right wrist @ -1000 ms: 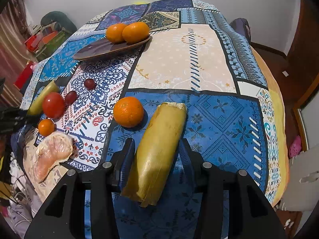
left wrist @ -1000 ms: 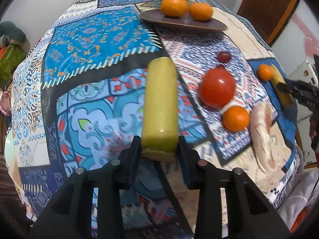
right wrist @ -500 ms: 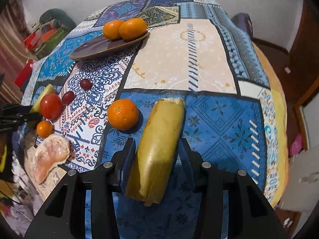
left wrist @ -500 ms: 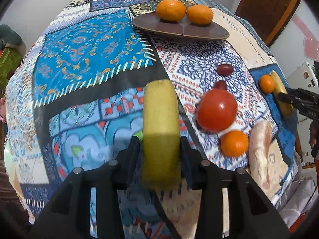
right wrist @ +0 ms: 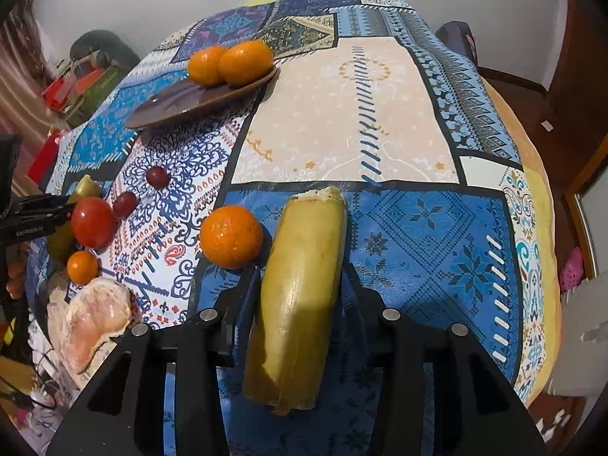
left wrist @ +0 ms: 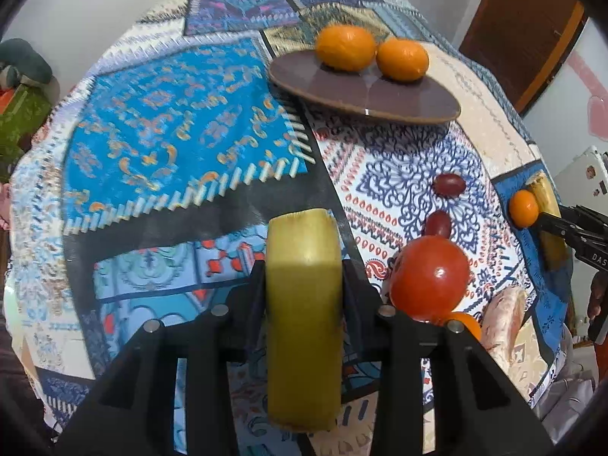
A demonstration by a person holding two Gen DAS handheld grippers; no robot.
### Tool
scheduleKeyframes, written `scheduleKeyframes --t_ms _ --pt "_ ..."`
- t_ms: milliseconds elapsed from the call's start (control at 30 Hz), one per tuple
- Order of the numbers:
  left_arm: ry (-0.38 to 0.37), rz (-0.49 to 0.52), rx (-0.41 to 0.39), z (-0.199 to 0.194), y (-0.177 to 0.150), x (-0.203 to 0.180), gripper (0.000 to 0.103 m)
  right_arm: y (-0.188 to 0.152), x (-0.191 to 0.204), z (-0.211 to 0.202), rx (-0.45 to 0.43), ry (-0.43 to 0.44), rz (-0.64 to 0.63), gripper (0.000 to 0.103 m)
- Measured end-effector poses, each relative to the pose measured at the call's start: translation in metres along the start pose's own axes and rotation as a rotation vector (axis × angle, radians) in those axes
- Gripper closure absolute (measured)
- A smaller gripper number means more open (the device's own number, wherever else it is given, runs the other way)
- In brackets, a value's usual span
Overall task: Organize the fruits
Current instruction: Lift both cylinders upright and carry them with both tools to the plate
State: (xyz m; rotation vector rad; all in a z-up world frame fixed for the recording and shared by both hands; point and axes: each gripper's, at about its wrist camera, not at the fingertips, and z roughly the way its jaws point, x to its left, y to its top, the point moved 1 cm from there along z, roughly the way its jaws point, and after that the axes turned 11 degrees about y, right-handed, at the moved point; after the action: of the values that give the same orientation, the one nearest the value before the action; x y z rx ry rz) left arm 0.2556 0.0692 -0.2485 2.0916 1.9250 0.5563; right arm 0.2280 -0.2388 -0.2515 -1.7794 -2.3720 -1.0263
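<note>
Two yellow-green, cut-ended lengths of fruit, like peeled cane or husked corn, sit in the claws: the left gripper [left wrist: 304, 277] is clamped on one yellow-green piece [left wrist: 302, 315], its black fingers [left wrist: 252, 285] pressed against both flanks, and the right gripper [right wrist: 300, 285] is clamped the same way on the second yellow-green piece [right wrist: 300, 288], which points toward the far edge of the patchwork-patterned tablecloth [right wrist: 353, 114]. Just left of the right-hand piece, a loose orange mandarin [right wrist: 231, 236] rests on the cloth, close beside it. Toward the far edge stands a flat brown oval plate [left wrist: 364, 95] carrying two orange mandarins [left wrist: 345, 48], side by side and touching. Near the left gripper lie a glossy red tomato [left wrist: 429, 279], a small orange mandarin [left wrist: 465, 325] just behind it toward the near edge, and two dark red grapes [left wrist: 449, 184] a little apart from each other. A pale pink peeled citrus segment [right wrist: 97, 315] lies at the near edge of the cloth. In the right wrist view the left tool's side bears white lettering that reads roughly "GenRobot.AI" [right wrist: 32, 232]; in the left wrist view the other tool shows the letters "DAS" [left wrist: 597, 261], cut off by the frame.
</note>
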Motion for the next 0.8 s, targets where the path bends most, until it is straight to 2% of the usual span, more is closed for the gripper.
scheduleKeyframes --t_ms 467,800 --pt "0.02 -0.038 -0.21 -0.087 0.024 0.006 0.067 0.038 0.029 -0.053 -0.178 0.002 -0.082 0.067" --pt "-0.013 -0.03 -0.267 -0.098 0.057 -0.011 0.067 0.072 0.057 -0.056 -0.234 0.008 -0.174 0.067"
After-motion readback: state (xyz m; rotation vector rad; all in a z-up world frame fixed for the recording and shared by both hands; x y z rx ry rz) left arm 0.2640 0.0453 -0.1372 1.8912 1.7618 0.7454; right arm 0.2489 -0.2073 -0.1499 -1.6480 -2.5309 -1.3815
